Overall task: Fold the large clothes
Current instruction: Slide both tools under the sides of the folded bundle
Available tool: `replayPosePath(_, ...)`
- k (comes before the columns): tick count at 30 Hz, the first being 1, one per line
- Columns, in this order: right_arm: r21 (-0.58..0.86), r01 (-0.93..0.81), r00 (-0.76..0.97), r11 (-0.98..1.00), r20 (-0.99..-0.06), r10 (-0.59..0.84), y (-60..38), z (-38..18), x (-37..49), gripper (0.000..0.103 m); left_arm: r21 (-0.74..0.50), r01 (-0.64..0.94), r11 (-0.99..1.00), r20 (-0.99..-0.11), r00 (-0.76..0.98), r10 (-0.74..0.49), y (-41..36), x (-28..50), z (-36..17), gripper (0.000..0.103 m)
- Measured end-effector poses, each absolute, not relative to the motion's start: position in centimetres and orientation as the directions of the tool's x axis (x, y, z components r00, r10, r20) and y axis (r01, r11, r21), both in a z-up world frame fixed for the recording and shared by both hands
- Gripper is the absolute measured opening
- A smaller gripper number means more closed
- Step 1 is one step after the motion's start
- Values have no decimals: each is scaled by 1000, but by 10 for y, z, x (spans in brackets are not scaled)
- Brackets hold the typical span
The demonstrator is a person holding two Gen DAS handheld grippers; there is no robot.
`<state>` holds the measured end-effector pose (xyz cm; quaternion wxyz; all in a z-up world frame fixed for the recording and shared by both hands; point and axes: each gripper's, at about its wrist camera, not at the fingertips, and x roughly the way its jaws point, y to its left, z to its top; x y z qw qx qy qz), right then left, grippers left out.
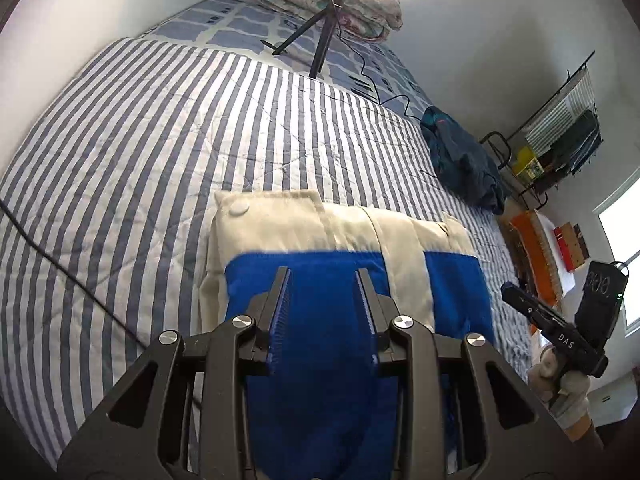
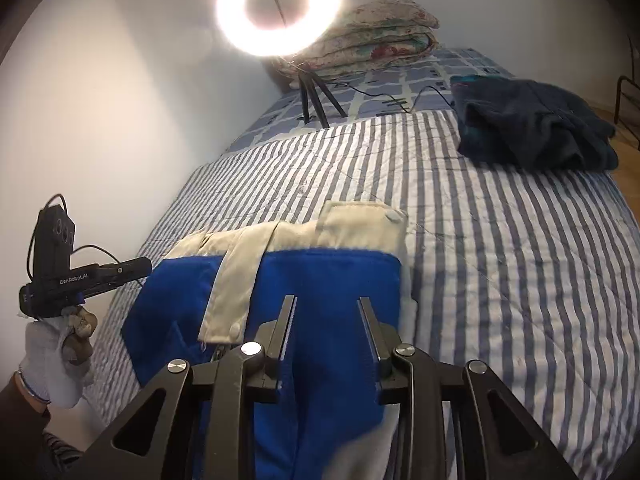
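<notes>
A blue and cream garment (image 1: 344,248) lies folded on the striped bedspread (image 1: 160,140), near the bed's front edge. It also shows in the right wrist view (image 2: 320,268). My left gripper (image 1: 323,272) is open, its fingers apart above the blue cloth, holding nothing. My right gripper (image 2: 328,300) is open too, over the blue part near the garment's right side. The right gripper's body shows at the right of the left wrist view (image 1: 560,320). The left one shows at the left of the right wrist view (image 2: 80,280), held by a gloved hand.
A dark blue folded garment (image 2: 532,124) lies at the bed's right edge. A ring light (image 2: 278,8) on a tripod (image 2: 316,96) stands on the bed's far end, with a cable. Folded floral quilts (image 2: 380,40) sit behind it. A rack (image 1: 560,140) stands right of the bed.
</notes>
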<state>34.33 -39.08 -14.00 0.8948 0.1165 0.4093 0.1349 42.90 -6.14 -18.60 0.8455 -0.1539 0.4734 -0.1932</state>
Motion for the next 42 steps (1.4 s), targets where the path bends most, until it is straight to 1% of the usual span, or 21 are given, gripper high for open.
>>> replayPosePath(6,259,-161,626,952,-719,302,-375,-151,376,29,-363,204,909,-774,477,-416,-72,452,-205,31)
replayPosePath(9,262,-144,559,954,-774,297,-378,-179,388,27,-310,213,927,-817,438,-374,-76,459,-233,31)
replayPosePath(11,244,-146,525,959,-802,284,-377,-197,389,26,-316,207,926,-817,436,-376,-76,459,-246,33)
replayPosePath(13,222,-150,528,963,-806,268,-373,-204,385,26,-306,211,928,-817,443,-370,-78,458,-247,33)
replayPosePath(16,232,-137,517,963,-813,270,-376,-195,385,26,-322,209,923,-813,439,-383,-74,458,-240,33)
replayPosePath(18,268,-124,534,955,-794,292,-385,-183,377,27,-361,189,913,-794,452,-407,-62,454,-225,33)
replayPosePath(21,299,-123,576,946,-755,313,-399,-165,359,36,-450,163,878,-755,456,-472,-37,440,-210,35)
replayPosePath(23,321,-134,582,938,-740,337,-411,-159,343,45,-513,139,847,-737,433,-518,-16,429,-208,36)
replayPosePath(24,334,-136,587,933,-731,348,-417,-160,336,53,-533,126,837,-733,426,-531,-7,424,-208,38)
replayPosePath(25,352,-136,595,926,-719,360,-422,-160,329,66,-555,106,825,-728,420,-543,4,419,-210,41)
replayPosePath(26,379,-133,607,916,-699,378,-432,-161,319,75,-573,86,815,-722,417,-551,11,416,-211,52)
replayPosePath(27,401,-133,614,906,-684,393,-439,-163,312,87,-616,41,787,-706,414,-574,24,412,-215,64)
replayPosePath(29,425,-119,603,897,-687,405,-451,-170,305,88,-706,-39,707,-658,404,-635,43,406,-227,69)
replayPosePath(30,435,-111,590,894,-695,411,-455,-174,305,88,-753,-79,653,-626,391,-674,51,404,-236,70)
replayPosePath(32,481,-94,563,872,-696,445,-464,-183,308,88,-794,-121,595,-593,369,-716,59,403,-249,70)
replayPosePath(34,536,-83,539,840,-685,490,-468,-191,311,89,-799,-130,587,-590,355,-725,58,402,-255,71)
replayPosePath(37,595,-59,518,802,-668,534,-470,-202,317,90,-781,-117,613,-614,319,-722,47,404,-263,71)
replayPosePath(40,634,-48,479,772,-664,575,-469,-215,323,90,-763,-111,637,-637,296,-711,34,408,-268,71)
replayPosePath(42,647,-41,459,762,-665,590,-466,-222,324,90,-767,-115,631,-634,285,-719,30,408,-274,71)
